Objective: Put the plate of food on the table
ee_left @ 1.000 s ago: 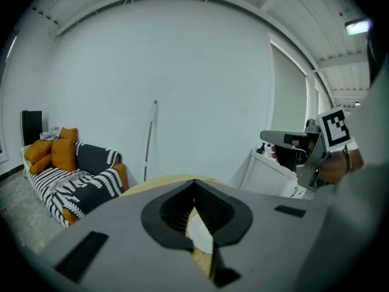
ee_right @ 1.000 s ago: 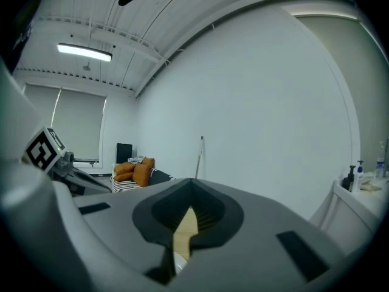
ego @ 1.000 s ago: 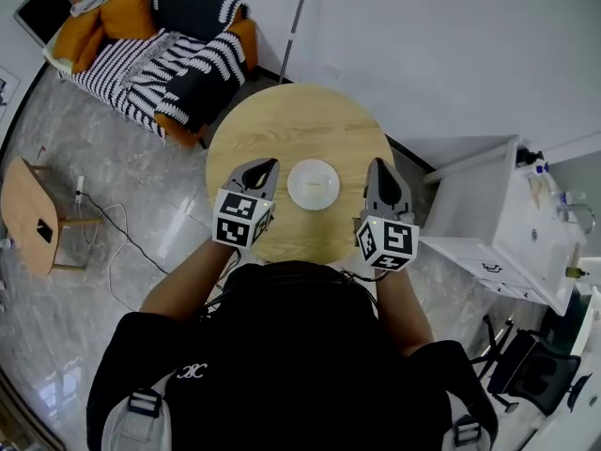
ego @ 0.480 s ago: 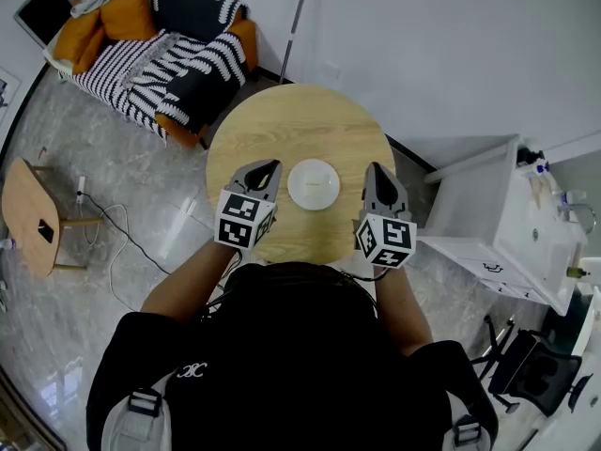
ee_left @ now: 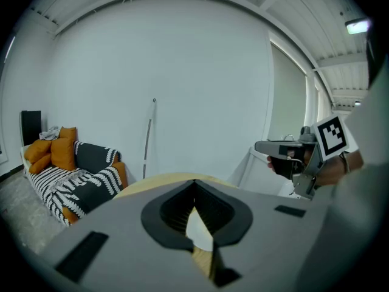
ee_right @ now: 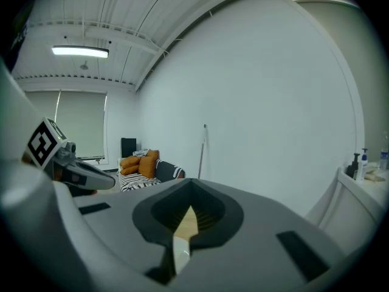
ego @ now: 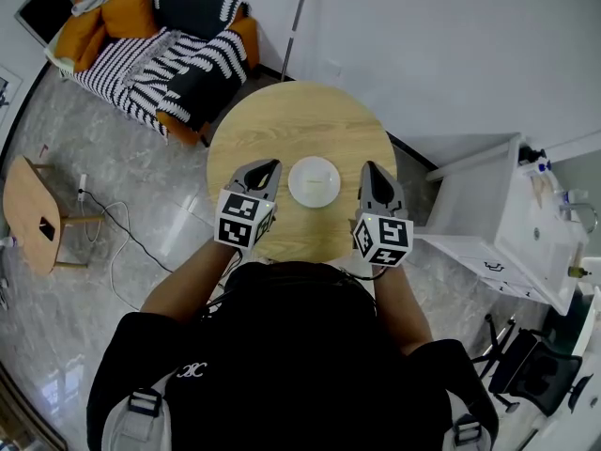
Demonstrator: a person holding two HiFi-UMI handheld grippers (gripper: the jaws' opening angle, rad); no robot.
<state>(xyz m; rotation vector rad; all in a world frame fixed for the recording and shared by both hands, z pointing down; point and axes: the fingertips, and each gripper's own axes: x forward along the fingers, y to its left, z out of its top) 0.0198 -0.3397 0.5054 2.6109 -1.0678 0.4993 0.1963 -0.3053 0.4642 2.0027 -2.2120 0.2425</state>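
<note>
Round wooden table (ego: 282, 120), with the white plate (ego: 314, 182) already resting near its middle.
Flanking it, the left tool (ego: 268, 165) and right tool (ego: 370, 167) are both pressed together and empty; a careless sideways swing could shove the plate toward the near edge.

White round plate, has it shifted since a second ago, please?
No; the white round plate keeps its spot on the round wooden table.

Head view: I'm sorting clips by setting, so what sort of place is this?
Probably a home-style living room, perhaps a staged one. A striped sofa with orange cushions stands by the wall. A round wooden table bears a white plate, and a white counter unit stands at the right.
</note>
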